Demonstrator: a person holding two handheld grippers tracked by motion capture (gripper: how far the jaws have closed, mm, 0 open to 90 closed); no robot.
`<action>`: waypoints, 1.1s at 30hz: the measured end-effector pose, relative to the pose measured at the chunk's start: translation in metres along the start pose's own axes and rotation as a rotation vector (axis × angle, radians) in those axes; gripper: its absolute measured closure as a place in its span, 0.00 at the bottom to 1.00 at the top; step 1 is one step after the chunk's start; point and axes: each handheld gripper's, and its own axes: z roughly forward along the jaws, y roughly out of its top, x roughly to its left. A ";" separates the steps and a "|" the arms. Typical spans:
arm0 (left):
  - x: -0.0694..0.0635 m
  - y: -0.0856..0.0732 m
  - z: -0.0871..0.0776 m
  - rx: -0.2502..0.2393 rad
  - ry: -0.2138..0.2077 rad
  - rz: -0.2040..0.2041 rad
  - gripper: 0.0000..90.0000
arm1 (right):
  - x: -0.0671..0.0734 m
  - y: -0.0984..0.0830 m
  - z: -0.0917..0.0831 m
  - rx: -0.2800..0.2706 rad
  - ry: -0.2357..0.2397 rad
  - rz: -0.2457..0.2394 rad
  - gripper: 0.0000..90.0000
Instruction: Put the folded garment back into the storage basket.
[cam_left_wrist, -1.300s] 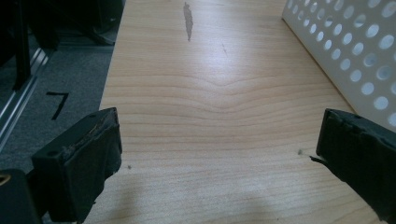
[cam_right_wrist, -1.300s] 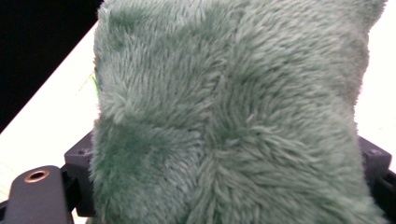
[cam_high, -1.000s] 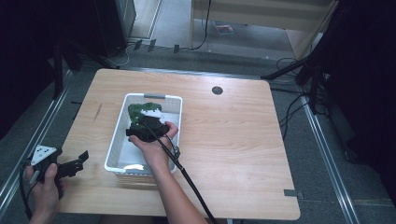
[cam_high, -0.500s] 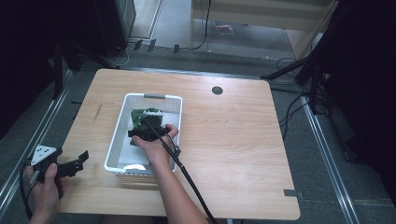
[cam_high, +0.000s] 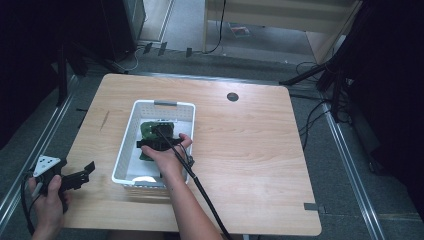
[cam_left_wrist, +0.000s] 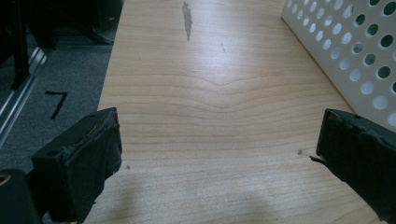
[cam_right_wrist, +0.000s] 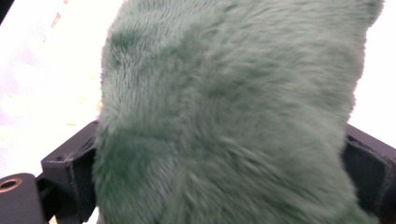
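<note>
A dark green plush toy lies inside the white perforated basket in the high view. My right gripper reaches down into the basket, right over the toy. In the right gripper view the furry green toy bulges between the two jaws, which stand wide apart at either side of it; my right gripper is open around it. My left gripper hovers over the table's front left corner, open, with bare wood between its jaws.
The basket's perforated wall stands to the right of the left gripper. A round cable hole sits at the back of the wooden table. The table's left edge and the grey floor are close to the left gripper.
The right hand and gripper have sunk a little deeper into the basket over the green toy. The left gripper has stayed where it was.
</note>
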 end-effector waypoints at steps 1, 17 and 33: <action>0.000 0.000 0.000 0.001 0.002 0.001 0.01 | 0.000 0.000 0.000 0.004 0.005 0.007 0.04; 0.000 0.000 0.000 0.001 0.002 0.004 0.01 | 0.015 0.010 -0.021 -0.096 -0.043 -0.071 0.00; 0.000 0.000 0.001 0.002 0.003 0.004 0.01 | 0.011 0.016 -0.065 -0.238 -0.019 -0.125 0.00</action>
